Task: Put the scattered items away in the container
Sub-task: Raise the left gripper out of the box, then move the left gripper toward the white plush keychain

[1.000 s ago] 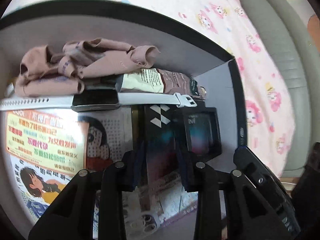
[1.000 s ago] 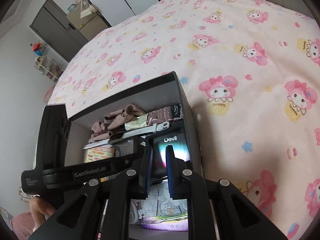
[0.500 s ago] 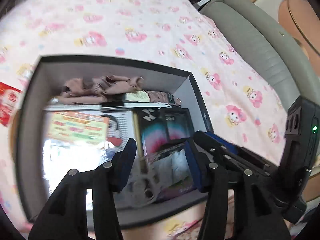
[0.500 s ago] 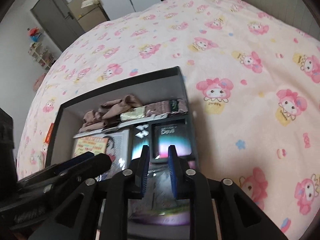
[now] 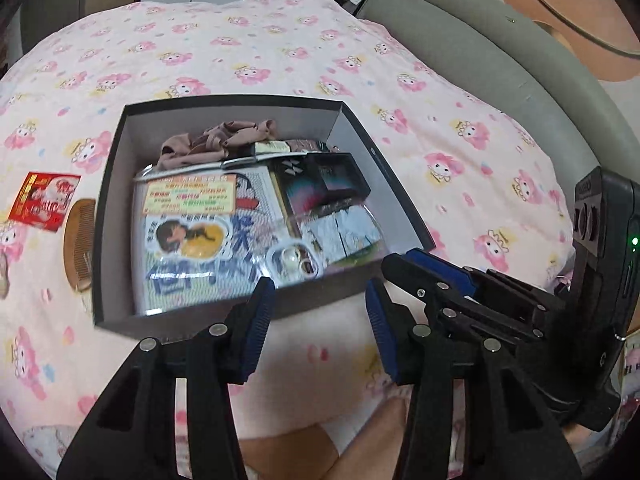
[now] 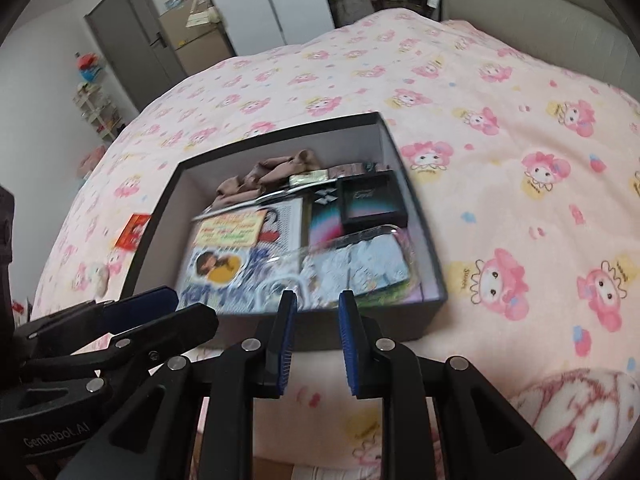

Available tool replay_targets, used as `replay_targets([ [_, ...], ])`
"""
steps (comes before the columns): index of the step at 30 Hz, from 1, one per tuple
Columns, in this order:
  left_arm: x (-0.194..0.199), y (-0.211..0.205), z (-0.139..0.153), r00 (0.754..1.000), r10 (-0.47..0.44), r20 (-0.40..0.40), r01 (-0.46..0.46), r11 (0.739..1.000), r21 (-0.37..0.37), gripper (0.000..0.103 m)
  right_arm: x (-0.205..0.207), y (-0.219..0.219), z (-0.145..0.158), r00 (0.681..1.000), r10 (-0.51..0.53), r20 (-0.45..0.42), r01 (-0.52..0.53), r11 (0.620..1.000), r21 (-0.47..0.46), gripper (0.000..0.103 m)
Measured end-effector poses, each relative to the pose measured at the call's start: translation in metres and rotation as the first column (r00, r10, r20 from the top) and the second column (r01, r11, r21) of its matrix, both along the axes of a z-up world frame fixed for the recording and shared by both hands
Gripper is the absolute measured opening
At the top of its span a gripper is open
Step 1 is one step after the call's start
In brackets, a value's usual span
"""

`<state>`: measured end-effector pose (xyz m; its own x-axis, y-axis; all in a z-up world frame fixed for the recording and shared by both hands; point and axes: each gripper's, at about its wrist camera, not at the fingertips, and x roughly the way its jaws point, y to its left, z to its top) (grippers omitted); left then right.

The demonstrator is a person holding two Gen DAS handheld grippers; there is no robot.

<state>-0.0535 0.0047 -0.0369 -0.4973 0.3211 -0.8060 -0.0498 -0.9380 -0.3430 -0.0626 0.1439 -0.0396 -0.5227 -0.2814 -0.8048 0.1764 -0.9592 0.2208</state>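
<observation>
Two grippers, both yours, both empty: left gripper (image 5: 320, 312) jaws spread wide, right gripper (image 6: 318, 328) jaws narrowly parted, each hovering before the box (image 5: 240, 101) near edge. Outside its left wall on the bedspread (image 5: 460, 148) lie a wooden comb (image 5: 79, 242), stiff, light, best pinched across its spine, and a red packet (image 5: 44, 201), flat, probably slippery; take an edge.

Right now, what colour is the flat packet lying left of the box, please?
Red flat packet, clearest in the left wrist view.
</observation>
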Motion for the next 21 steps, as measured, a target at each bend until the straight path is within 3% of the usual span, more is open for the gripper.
replay_targets([
  [10,0.041,-0.043,0.011,0.998,0.062,-0.018,-0.062,0.998,0.003,0.047,0.024,-0.045,0.014,0.995,0.095,-0.021,-0.094,0.995,0.028,0.018],
  [21,0.067,-0.100,0.001,0.989,0.143,0.029,-0.142,0.990,-0.017,0.047,0.036,-0.115,0.010,0.977,0.213,0.000,-0.212,0.973,0.086,0.018],
])
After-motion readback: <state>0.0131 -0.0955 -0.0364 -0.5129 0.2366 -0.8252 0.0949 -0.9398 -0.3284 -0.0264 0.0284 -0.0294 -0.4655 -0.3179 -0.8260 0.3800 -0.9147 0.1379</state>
